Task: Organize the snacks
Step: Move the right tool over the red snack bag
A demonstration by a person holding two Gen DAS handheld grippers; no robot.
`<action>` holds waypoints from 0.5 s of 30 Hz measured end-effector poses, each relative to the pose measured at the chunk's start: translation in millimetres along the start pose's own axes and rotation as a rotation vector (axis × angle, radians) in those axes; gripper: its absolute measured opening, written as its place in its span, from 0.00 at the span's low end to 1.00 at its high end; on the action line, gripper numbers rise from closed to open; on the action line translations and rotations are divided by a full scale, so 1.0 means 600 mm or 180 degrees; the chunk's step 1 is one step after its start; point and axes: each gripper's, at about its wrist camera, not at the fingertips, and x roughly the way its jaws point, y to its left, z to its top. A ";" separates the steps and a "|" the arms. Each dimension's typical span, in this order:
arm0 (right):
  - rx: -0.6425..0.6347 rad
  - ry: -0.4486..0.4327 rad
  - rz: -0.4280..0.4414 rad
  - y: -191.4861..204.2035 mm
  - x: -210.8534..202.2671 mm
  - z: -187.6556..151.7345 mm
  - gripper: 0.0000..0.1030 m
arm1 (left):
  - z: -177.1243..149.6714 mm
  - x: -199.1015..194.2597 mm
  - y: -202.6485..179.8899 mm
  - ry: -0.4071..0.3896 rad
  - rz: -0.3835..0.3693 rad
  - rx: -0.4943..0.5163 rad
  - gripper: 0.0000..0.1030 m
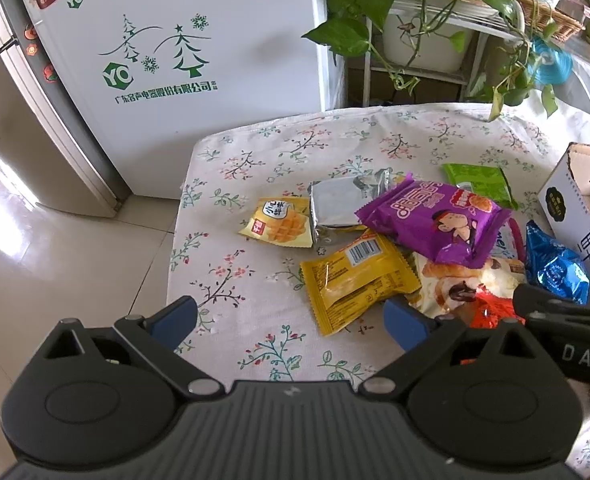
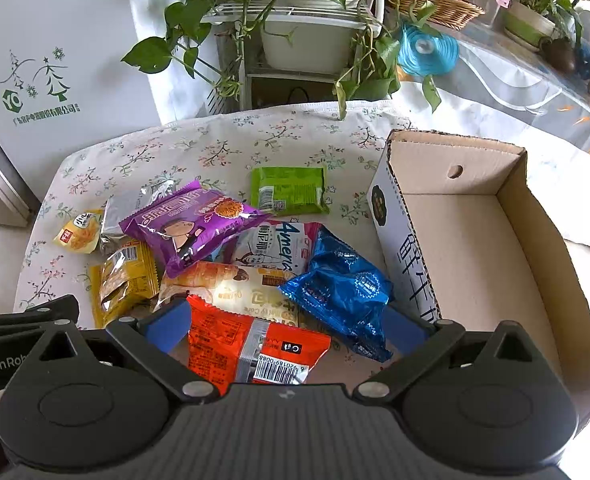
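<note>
Snack packets lie heaped on the floral tablecloth (image 1: pixel 255 152). A purple packet (image 2: pixel 191 224) tops the heap, with a green one (image 2: pixel 289 190) behind it and a yellow one (image 1: pixel 355 276) at the left. My left gripper (image 1: pixel 291 320) hovers open over bare cloth, and the yellow packet's corner is just ahead of its right finger. My right gripper (image 2: pixel 287 330) stands wide open over the heap. A red packet (image 2: pixel 247 348) and the edge of a blue packet (image 2: pixel 343 288) lie between its fingers, unpressed. An open cardboard box (image 2: pixel 475 260) stands right of the heap.
A silver packet (image 1: pixel 335 208) and a small mango packet (image 1: pixel 279 224) lie at the heap's left. A white fridge (image 1: pixel 175 60) stands beyond the table's left corner above the tile floor (image 1: pixel 55 240). A plant stand (image 2: pixel 295 40) is behind the table.
</note>
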 end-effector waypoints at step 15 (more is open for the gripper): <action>0.0003 -0.0015 0.0016 -0.001 -0.001 -0.001 1.00 | 0.000 -0.003 -0.001 -0.0019 0.0003 0.0013 0.94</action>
